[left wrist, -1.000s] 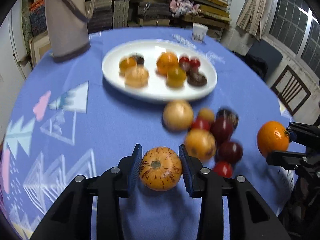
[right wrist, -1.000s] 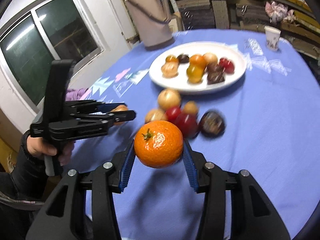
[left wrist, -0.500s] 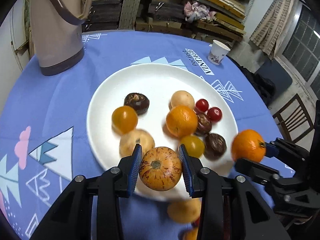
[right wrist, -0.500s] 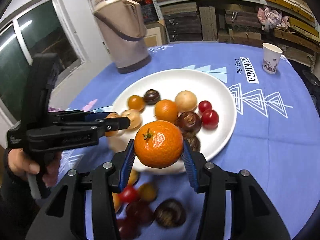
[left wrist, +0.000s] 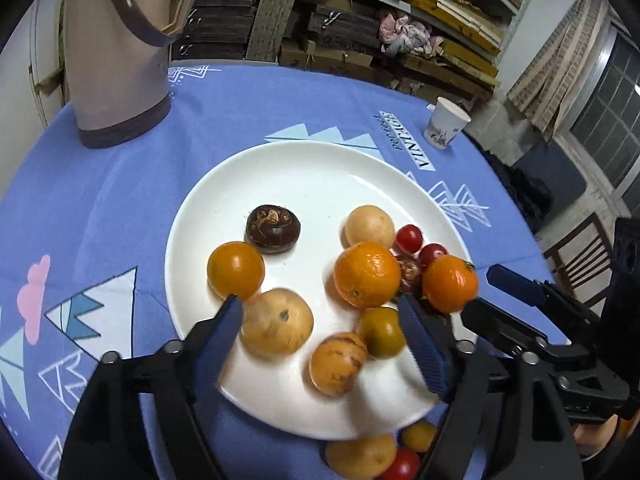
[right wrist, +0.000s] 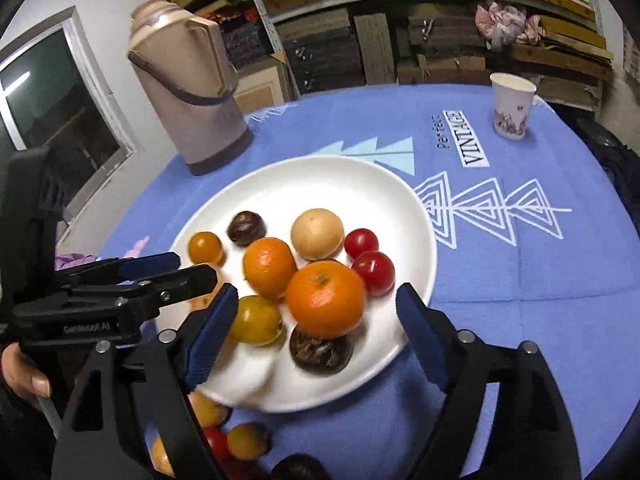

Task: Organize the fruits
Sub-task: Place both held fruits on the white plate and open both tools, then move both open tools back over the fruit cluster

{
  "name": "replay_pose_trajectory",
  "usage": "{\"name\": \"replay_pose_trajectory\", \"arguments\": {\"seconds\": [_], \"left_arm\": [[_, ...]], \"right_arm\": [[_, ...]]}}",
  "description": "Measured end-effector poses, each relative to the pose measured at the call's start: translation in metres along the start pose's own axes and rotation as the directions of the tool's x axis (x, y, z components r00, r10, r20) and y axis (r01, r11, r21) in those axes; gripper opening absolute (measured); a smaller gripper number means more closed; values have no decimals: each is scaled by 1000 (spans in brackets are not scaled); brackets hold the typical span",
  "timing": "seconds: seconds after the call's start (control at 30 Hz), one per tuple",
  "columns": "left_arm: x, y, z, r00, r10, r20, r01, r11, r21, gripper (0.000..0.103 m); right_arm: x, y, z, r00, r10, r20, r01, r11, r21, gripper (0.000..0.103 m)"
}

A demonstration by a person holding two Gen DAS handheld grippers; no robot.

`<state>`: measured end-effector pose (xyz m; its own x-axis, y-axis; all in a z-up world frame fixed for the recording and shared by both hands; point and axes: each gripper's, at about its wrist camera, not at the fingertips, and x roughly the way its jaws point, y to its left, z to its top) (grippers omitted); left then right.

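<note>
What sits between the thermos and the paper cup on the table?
Nothing: in the right wrist view, only bare blue cloth runs from thermos to cup.

Beige thermos jug (right wrist: pixel 188 92) and paper cup (right wrist: pixel 512 104) on blue patterned tablecloth (right wrist: pixel 540 264), cluttered shelves (right wrist: pixel 400 32) behind.

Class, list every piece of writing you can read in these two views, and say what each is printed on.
"Perfect VINTAGE": printed on the blue tablecloth, beside the white plate.
Small pale lettering on the side of the left gripper: too blurred to read surely.
Paper cup: a printed picture only, no readable words.
Thermos jug: no writing visible.
</note>
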<state>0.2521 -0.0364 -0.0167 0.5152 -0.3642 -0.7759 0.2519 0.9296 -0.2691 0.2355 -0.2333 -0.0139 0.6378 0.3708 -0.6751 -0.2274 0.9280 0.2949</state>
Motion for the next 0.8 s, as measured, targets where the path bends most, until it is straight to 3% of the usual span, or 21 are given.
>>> {"name": "replay_pose_trajectory", "arguments": {"seconds": [0.1,0.33,0.43,0.5,0.57,0.63,0.7,0.8], "left_arm": [[-12,1,-7,1000,-24,19,25,999,-27,87],[-43,-6,-41,995,6,97,-5,1000,-9,87],[-57,-13,-63,990,50,129,-55,998,39,87],[-63,-15,-74,988,62,141,-70,996,56,87],[-74,-19,-87,978,102,180,-118,990,82,87],[-80,-22,-102,964,178,199,-202,973,109,87],[-76,-22,-111,969,195,150,-215,967,134,88],[-75,-19,-123,977,160,141,-177,977,120,88]], "right_arm": [[-21,0,-10,999,-24,31,24,1000,8,95],[-69,-11,-48,990,-84,110,73,992,101,98],[-82,-17,-65,990,-68,127,46,984,172,98],[-86,-19,-79,996,-34,85,16,978,208,98],[-85,-13,-91,999,-6,33,0,986,166,98],[-90,1,-101,996,-77,38,74,995,74,98],[-92,14,-112,992,-115,45,115,993,-8,98],[-91,30,-126,993,-115,26,117,988,-99,98]]}}
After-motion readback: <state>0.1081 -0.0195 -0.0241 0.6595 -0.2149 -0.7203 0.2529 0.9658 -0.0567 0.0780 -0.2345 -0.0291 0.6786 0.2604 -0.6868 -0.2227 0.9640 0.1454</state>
